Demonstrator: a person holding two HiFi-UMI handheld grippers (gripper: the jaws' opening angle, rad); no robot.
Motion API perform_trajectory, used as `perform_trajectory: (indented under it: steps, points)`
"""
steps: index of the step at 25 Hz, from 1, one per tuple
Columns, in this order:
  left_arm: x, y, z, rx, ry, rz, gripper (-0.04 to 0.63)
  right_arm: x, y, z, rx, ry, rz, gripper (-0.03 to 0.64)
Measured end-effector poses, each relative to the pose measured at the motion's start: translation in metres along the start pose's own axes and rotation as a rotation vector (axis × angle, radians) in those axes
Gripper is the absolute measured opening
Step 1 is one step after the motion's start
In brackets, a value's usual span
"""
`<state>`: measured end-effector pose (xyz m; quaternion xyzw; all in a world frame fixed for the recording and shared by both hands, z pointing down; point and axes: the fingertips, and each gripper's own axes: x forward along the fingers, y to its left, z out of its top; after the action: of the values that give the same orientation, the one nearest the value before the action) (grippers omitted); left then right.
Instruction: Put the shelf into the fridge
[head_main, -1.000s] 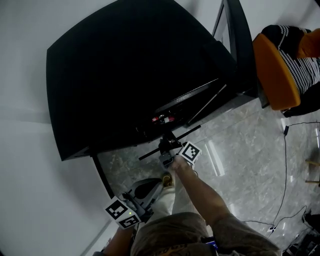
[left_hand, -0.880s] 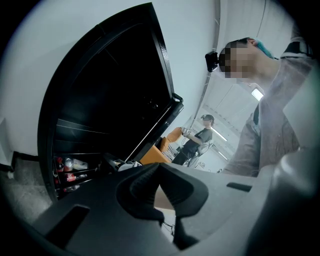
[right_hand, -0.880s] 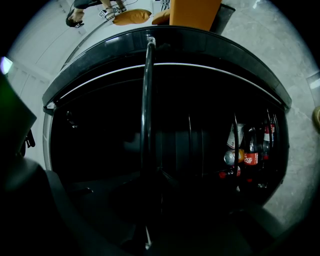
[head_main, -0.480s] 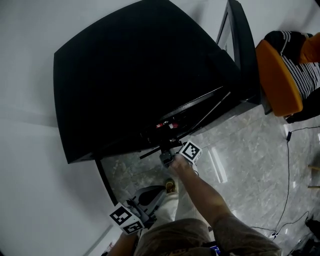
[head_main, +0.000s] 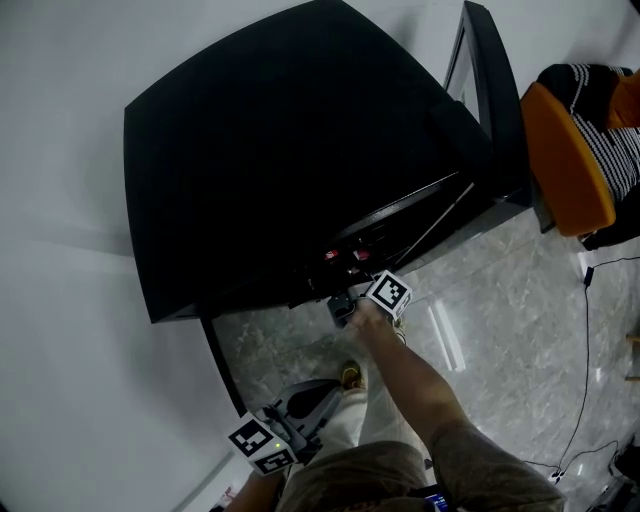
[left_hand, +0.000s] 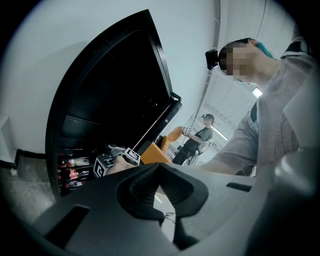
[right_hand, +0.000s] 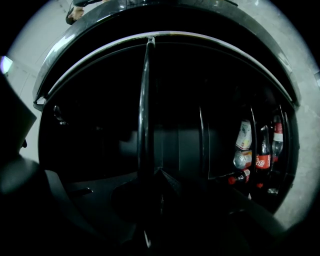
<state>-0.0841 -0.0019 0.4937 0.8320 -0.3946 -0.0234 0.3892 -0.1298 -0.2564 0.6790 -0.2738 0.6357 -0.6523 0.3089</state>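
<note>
From the head view, the right gripper (head_main: 343, 306) sat at the fridge's (head_main: 300, 150) open mouth and the left gripper (head_main: 300, 405) hung low, then the left gripper view showed its jaws pressed together, empty, and the right gripper view showed jaws pinching the shelf's (right_hand: 145, 110) edge at the opening, where a tilt might jam it near the bottles (right_hand: 262, 160).

Seen from overhead and up close: a person in a grey short-sleeved T-shirt (left_hand: 272, 135) and pale trousers (head_main: 345, 425), one yellowish shoe (head_main: 350, 377) showing. The left gripper (head_main: 318, 395) and right gripper (head_main: 340, 303) are dark grey. Each carries a white cube (head_main: 388, 292) printed with black square markers. Their jaws are matt black plastic with curved, finely ribbed inner faces.
</note>
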Motion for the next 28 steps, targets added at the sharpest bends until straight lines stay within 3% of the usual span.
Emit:
perform_trajectory:
  steps: [28]
  points:
    - [-0.016, 0.009, -0.012, -0.002, 0.018, 0.037, 0.003, 0.051, -0.002, 0.005, -0.017, 0.016, 0.003, 0.026]
